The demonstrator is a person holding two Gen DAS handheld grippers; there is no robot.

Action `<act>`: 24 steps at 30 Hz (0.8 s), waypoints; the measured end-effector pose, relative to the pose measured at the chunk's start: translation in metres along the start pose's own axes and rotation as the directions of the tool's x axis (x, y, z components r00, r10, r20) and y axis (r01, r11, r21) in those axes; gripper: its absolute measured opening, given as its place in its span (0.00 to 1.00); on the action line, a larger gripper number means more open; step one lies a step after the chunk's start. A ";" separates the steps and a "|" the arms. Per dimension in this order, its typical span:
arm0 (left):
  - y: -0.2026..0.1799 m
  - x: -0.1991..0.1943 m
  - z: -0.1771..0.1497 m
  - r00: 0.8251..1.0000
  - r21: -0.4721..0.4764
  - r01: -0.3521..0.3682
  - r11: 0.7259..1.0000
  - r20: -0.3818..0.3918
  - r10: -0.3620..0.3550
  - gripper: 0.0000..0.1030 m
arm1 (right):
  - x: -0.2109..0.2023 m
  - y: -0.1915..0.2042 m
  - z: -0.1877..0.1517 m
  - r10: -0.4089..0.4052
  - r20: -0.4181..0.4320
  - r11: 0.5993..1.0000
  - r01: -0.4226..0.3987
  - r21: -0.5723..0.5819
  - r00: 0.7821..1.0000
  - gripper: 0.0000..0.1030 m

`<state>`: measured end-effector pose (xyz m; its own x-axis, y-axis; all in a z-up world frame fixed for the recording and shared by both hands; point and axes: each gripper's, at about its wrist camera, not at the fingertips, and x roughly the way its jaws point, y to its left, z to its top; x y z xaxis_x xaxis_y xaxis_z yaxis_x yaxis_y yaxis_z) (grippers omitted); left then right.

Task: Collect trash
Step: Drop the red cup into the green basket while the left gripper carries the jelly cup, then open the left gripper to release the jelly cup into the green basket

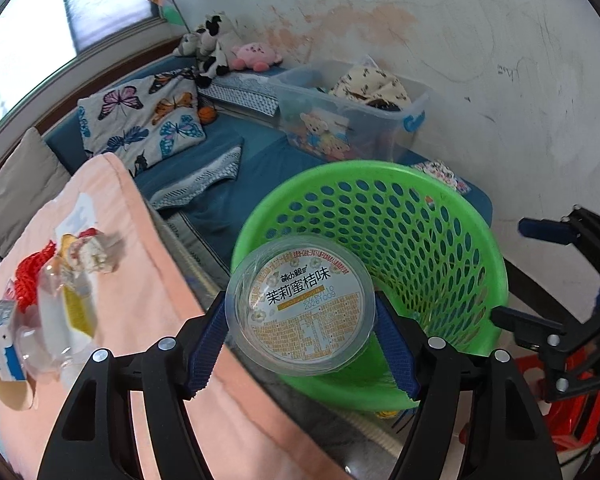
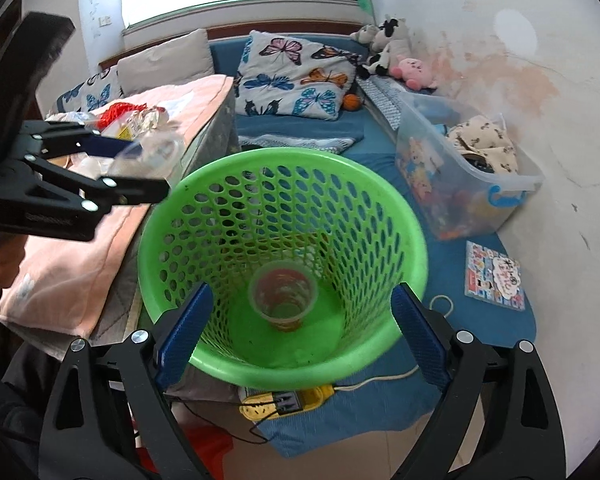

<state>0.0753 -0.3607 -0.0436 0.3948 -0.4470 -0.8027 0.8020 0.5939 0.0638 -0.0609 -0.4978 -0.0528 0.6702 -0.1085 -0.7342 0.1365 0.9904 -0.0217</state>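
Note:
My left gripper (image 1: 304, 332) is shut on a clear plastic cup with a printed lid (image 1: 300, 304), its blue pads pressing both sides. The cup hangs over the near rim of the green mesh basket (image 1: 400, 216). In the right wrist view my right gripper (image 2: 300, 320) stands open above the same basket (image 2: 276, 184), with nothing between its fingers. A clear cup (image 2: 282, 296) lies on the basket's floor. More trash sits on the pink cloth (image 1: 148, 280): a red net (image 1: 32, 280), clear plastic (image 1: 56, 320), a crumpled wrapper (image 1: 96, 252) and a small carton (image 1: 4, 340).
A clear storage box (image 2: 468, 184) stands right of the basket on the blue mat. A yellow power strip (image 2: 284, 400) with cables lies below the basket's near side. A booklet (image 2: 494, 280) rests at the right. Butterfly pillows (image 2: 296, 80) and plush toys (image 2: 396, 56) line the back.

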 end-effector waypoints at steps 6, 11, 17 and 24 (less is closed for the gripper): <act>-0.013 0.010 -0.003 1.000 0.027 -0.007 1.000 -0.022 0.007 0.73 | -0.007 -0.007 -0.006 -0.011 0.009 1.000 0.010 0.021 1.000 0.88; -0.014 0.012 -0.008 1.000 0.025 -0.002 1.000 -0.029 0.003 0.75 | -0.011 -0.012 -0.011 -0.014 0.020 0.999 0.013 0.041 1.000 0.89; -0.003 0.011 -0.009 1.000 0.004 0.001 1.000 -0.025 -0.001 0.75 | -0.007 -0.017 -0.013 -0.014 0.017 0.998 0.013 0.058 1.000 0.90; 0.009 0.008 -0.009 1.000 -0.026 0.012 1.000 -0.016 -0.013 0.75 | 0.005 -0.022 -0.011 -0.008 0.004 0.997 0.008 0.075 1.000 0.90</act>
<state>0.0824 -0.3530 -0.0548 0.3772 -0.4437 -0.8129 0.7951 0.6052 0.0387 -0.0690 -0.5195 -0.0634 0.6722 -0.1170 -0.7311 0.1960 0.9803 0.0233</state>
